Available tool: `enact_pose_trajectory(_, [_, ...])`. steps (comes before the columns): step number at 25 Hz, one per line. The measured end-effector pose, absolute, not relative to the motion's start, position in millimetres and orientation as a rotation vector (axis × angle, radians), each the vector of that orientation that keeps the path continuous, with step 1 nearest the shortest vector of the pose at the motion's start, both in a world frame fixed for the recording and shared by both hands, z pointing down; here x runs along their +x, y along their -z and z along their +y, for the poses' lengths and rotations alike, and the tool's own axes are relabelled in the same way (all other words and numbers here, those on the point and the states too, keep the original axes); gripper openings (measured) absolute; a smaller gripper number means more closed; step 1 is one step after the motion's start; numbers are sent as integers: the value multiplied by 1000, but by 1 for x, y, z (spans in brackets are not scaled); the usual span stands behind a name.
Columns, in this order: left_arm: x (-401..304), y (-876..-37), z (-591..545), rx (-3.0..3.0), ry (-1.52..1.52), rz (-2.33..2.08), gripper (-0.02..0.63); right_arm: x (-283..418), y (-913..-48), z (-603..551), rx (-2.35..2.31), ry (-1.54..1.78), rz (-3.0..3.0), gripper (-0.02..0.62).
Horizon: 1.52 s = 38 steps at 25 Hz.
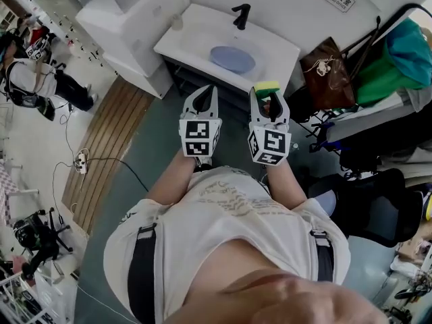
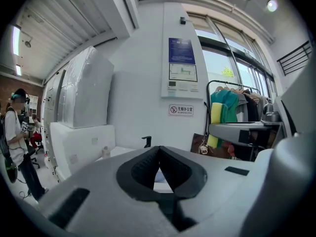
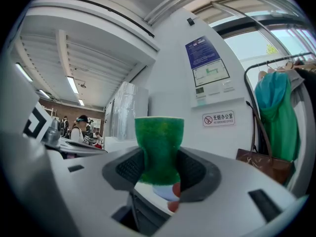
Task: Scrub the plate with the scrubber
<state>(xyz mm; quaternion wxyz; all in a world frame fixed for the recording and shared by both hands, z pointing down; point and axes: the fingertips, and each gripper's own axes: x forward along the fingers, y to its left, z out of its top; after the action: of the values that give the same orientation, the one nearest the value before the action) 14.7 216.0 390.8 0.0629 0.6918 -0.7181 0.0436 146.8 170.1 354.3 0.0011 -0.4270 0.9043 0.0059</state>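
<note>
A pale blue plate (image 1: 232, 59) lies in the white sink basin (image 1: 196, 36) ahead of me. My right gripper (image 1: 268, 94) is shut on a green and yellow scrubber (image 1: 266, 87), held short of the sink's front edge. In the right gripper view the green scrubber (image 3: 159, 149) stands squeezed between the jaws, with the plate (image 3: 164, 191) showing below it. My left gripper (image 1: 206, 90) is beside the right one, shut and holding nothing. In the left gripper view its jaws meet at the tips (image 2: 159, 154), and the scrubber (image 2: 216, 127) shows at the right.
A black tap (image 1: 241, 15) stands at the back of the sink, a small bottle (image 1: 177, 22) at its left corner. A white cabinet (image 1: 128, 25) is left of it, a brown bag (image 1: 326, 73) and hanging clothes (image 1: 405, 52) right. A person (image 1: 34, 79) stands far left.
</note>
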Motion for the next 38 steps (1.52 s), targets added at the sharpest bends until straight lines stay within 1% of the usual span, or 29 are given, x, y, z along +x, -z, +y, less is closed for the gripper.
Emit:
enact_pose_trajectory(6, [-25,-389,163,2166,-157,-2108,21,113,-354,123,-1433,0,2778,204])
enact_pose_trajectory(13, [-58,-405,130,2173,-184,-2034,21,81,-367,97,-1494,39,2774,204])
enact_pose_trajectory(24, [-81,-423,75,2151,-229,-2011,21,64,-386,38,-1510,95,2778,206])
enact_pose_trajectory(38, [-93,-424,-37,2074,-313,-2069,21,53,-394,-87,-1429,138,2807,207])
